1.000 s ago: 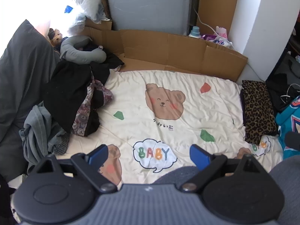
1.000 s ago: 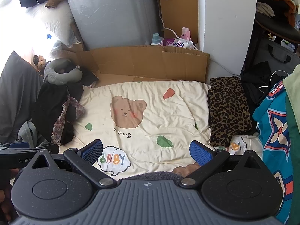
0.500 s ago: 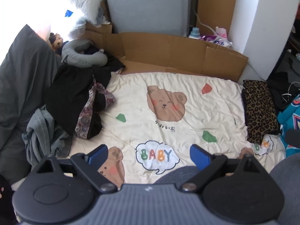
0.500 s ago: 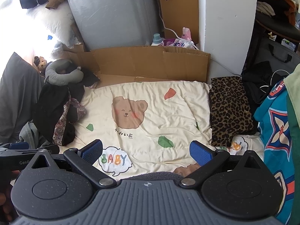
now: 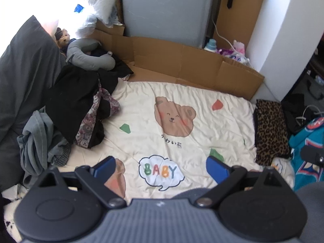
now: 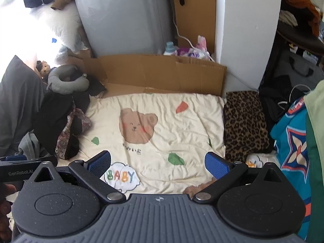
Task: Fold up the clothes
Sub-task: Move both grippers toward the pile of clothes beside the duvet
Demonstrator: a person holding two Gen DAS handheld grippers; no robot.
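A heap of unfolded clothes (image 5: 81,105) (image 6: 58,121), black, floral and grey, lies at the left edge of a cream bear-print blanket (image 5: 202,125) (image 6: 182,125). A folded leopard-print garment (image 5: 270,129) (image 6: 245,121) rests at the blanket's right edge. My left gripper (image 5: 161,169) hovers open over the blanket's near side, above the "BABY" print, holding nothing. My right gripper (image 6: 158,164) is open too, empty, over the near middle of the blanket. The left gripper's body shows at the left edge of the right wrist view.
Cardboard sheets (image 5: 182,58) (image 6: 162,70) stand behind the blanket. A grey neck pillow (image 5: 89,54) tops the heap. A teal patterned cloth (image 6: 291,141) (image 5: 307,147) lies to the right, a dark pillow (image 5: 24,77) to the left, and a grey panel (image 6: 125,16) and white pillar (image 6: 247,30) behind.
Both grippers have drifted slightly, the left view tilting a little so the heap and blanket sit lower in frame. Both stay open and empty.
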